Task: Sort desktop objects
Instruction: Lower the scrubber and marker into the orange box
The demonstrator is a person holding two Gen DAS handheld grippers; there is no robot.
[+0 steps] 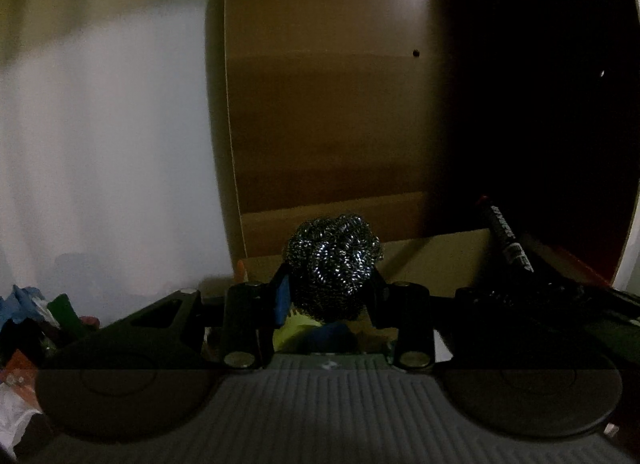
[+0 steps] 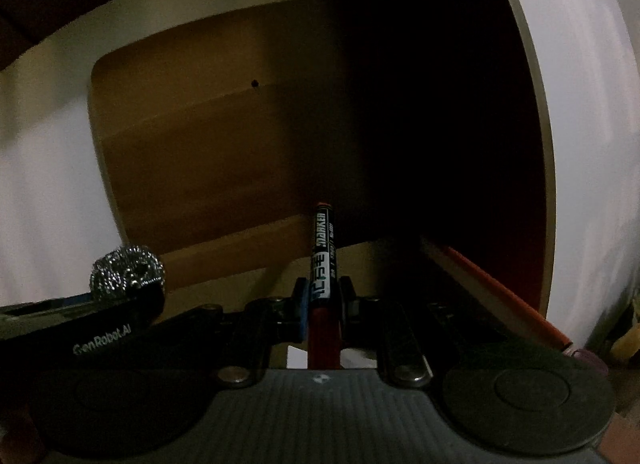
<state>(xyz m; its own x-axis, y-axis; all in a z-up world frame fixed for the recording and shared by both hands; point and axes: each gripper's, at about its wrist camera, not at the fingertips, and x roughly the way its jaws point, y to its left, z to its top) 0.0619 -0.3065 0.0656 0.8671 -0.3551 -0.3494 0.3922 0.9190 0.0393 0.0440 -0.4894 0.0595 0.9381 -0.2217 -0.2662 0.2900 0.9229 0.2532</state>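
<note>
My left gripper [image 1: 330,284] is shut on a steel wool scouring ball [image 1: 334,254] and holds it at the mouth of a brown wooden cabinet compartment [image 1: 328,111]. My right gripper [image 2: 323,296] is shut on a black marker pen [image 2: 323,252] with a red lower part; the pen points forward into the same compartment [image 2: 208,151]. The marker also shows at the right in the left wrist view [image 1: 510,238]. The scouring ball and the left gripper show at the lower left in the right wrist view [image 2: 128,272].
White cabinet panels flank the compartment on the left [image 1: 104,143] and right [image 2: 588,123]. An orange edge strip [image 2: 508,296] runs along the compartment's right floor. Mixed colourful items [image 1: 36,316] lie at the lower left. A yellow-green and blue object [image 1: 316,330] lies under the left gripper.
</note>
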